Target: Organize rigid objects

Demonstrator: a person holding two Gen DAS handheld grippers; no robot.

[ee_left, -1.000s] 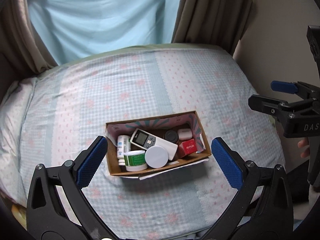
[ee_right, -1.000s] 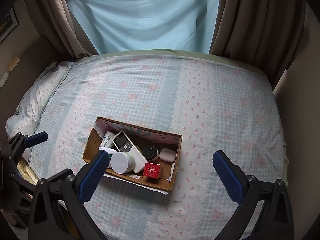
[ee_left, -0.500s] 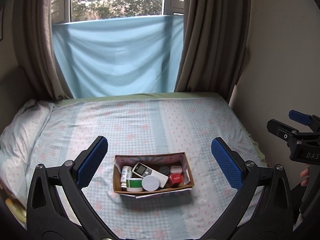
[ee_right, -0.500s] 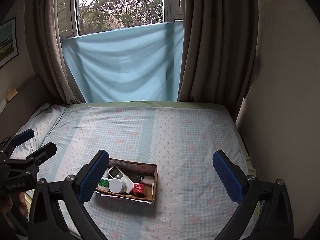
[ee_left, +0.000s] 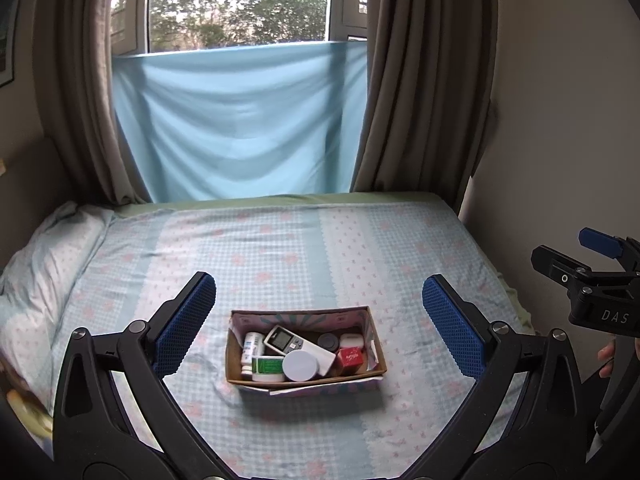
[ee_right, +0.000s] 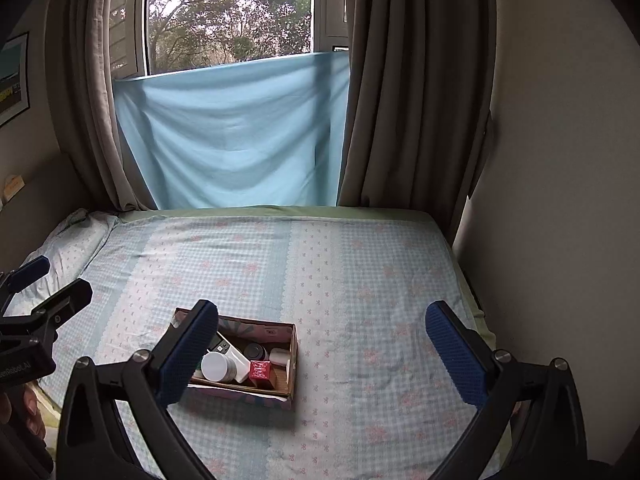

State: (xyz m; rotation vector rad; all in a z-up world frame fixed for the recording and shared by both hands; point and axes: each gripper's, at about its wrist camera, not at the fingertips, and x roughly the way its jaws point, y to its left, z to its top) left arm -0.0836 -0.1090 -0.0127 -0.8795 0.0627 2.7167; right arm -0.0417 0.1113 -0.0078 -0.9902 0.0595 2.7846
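A shallow cardboard box (ee_left: 372, 336) sits on the bed near its front edge; it also shows in the right wrist view (ee_right: 294, 350). It holds a white remote (ee_left: 298, 345), a white round lid jar (ee_left: 300, 365), a green-labelled jar (ee_left: 267, 368), a white bottle (ee_left: 250, 351), a red box (ee_left: 351, 358), a dark round item (ee_left: 328, 342) and a small white case (ee_left: 352, 340). My left gripper (ee_left: 318, 324) is open and empty, held back above the box. My right gripper (ee_right: 320, 352) is open and empty, to the right of the box.
The bed (ee_left: 280, 248) has a blue checked sheet with pink flowers. A pillow (ee_left: 44, 264) lies at the left. Brown curtains (ee_left: 420, 80) and a blue cloth (ee_left: 240, 120) hang at the window behind. A wall (ee_left: 560, 120) runs along the right.
Both grippers have pulled back and tilted up from the box. The box now looks smaller and the window has come into view. Both stayed open.
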